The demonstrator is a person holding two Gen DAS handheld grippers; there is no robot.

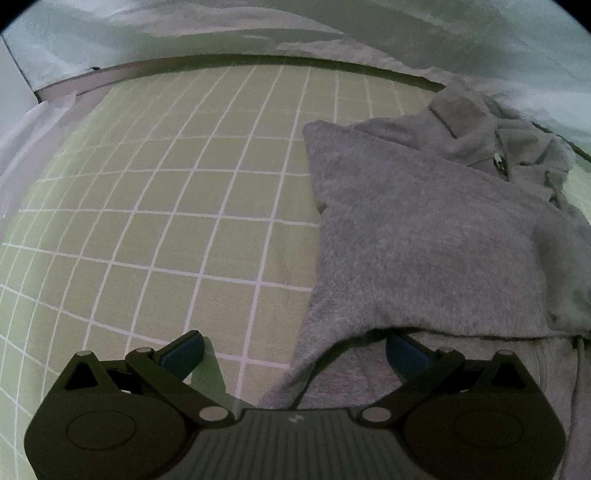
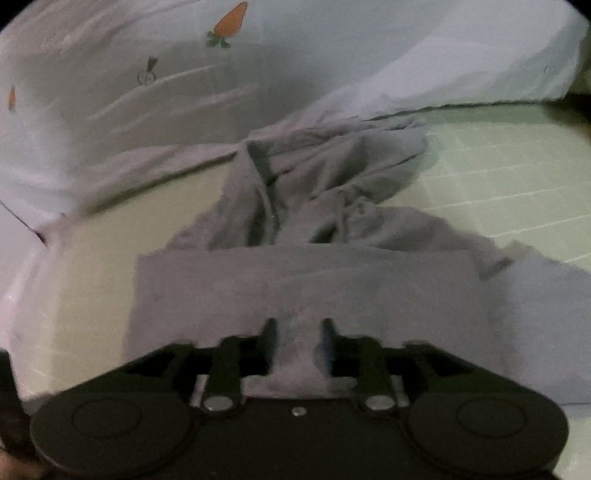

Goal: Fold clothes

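Grey fleece garment lies on the green grid mat, on the right half of the left wrist view. Zip collar bunched at its far end, near the mat's dark back edge. A folded flap lies flat over the body of the garment; near edge of that flap runs just ahead of the tongs.

Left tongs: spread wide. Left blue pad over bare mat; right blue pad tucked partly under the flap's near edge. Whether it touches cloth, cannot tell. Nothing pinched.

Right tongs: jaws partway apart, narrow gap. A ridge of grey cloth rises between them; view is blurred, so whether the pads press on it cannot be told. Garment fills the middle of this view, folded panel nearest, rumpled collar and sleeve mass beyond.

Surroundings: pale sheet with orange carrot print heaped behind the mat, crowding its far edge and lying against the garment's collar end. Same pale cloth across the top of the left wrist view. Mat to the left of the garment is open grid. A clear plastic strip lies at the mat's far left corner
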